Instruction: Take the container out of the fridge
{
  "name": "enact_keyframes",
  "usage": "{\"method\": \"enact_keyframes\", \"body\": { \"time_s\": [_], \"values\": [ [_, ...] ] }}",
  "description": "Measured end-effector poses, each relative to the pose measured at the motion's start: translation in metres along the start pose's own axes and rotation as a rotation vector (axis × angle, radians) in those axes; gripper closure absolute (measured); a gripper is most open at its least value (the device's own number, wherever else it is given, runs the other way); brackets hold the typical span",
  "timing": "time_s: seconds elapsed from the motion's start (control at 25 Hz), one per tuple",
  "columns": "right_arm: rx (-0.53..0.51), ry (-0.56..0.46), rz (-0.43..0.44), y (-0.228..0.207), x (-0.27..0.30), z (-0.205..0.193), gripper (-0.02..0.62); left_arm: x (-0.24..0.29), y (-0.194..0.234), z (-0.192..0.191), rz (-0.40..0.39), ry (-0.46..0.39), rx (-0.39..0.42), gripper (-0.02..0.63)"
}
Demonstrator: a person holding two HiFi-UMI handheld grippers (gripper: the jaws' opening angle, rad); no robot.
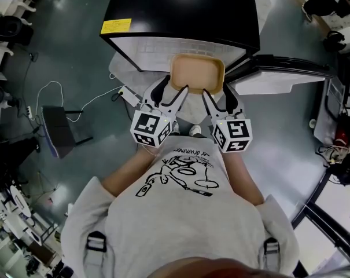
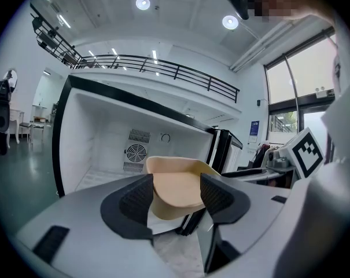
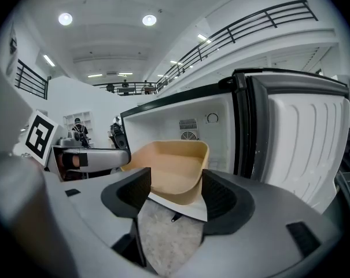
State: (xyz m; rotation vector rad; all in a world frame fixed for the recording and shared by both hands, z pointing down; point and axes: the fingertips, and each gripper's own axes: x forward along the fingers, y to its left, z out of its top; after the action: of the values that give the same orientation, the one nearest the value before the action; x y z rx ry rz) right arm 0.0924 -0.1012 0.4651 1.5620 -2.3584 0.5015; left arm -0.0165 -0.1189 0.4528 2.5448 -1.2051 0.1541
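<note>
Nearest the head camera is the person's grey T-shirt (image 1: 180,213), printed with a black line drawing and a line of writing that is upside down from here (one word looks like "drummer"; the rest is too small to read). Beyond it, both forearms reach towards the black fridge (image 1: 180,10), which stands open with its door (image 1: 284,74) swung out to the right.

The left gripper (image 1: 170,94) and the right gripper (image 1: 219,100) meet at the fridge's open front. Each carries a cube of black-and-white square markers, and each is clamped on the near rim of the tan container (image 1: 196,73). The left gripper holds the near left corner and the right gripper the near right corner. Each gripper's own view shows the container's wall filling the gap between its dark ribbed pads.

The container is empty and held in the air at the fridge's front edge, just outside the white interior. A round fan grille (image 2: 136,153) sits in the fridge's back wall behind it.

A yellow label (image 1: 115,26) lies on the fridge's top near its front left corner, its print too small to read. A white cable (image 1: 59,91) trails over the floor left of the fridge.
</note>
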Motion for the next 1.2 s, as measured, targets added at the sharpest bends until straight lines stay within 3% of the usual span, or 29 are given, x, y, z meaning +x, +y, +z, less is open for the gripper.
{"method": "enact_keyframes", "body": {
  "time_s": [1.2],
  "values": [
    [0.015, 0.103, -0.002, -0.007, 0.025, -0.072, 0.311, 0.015, 0.017, -0.079, 0.019, 0.117, -0.066, 0.356]
  ]
}}
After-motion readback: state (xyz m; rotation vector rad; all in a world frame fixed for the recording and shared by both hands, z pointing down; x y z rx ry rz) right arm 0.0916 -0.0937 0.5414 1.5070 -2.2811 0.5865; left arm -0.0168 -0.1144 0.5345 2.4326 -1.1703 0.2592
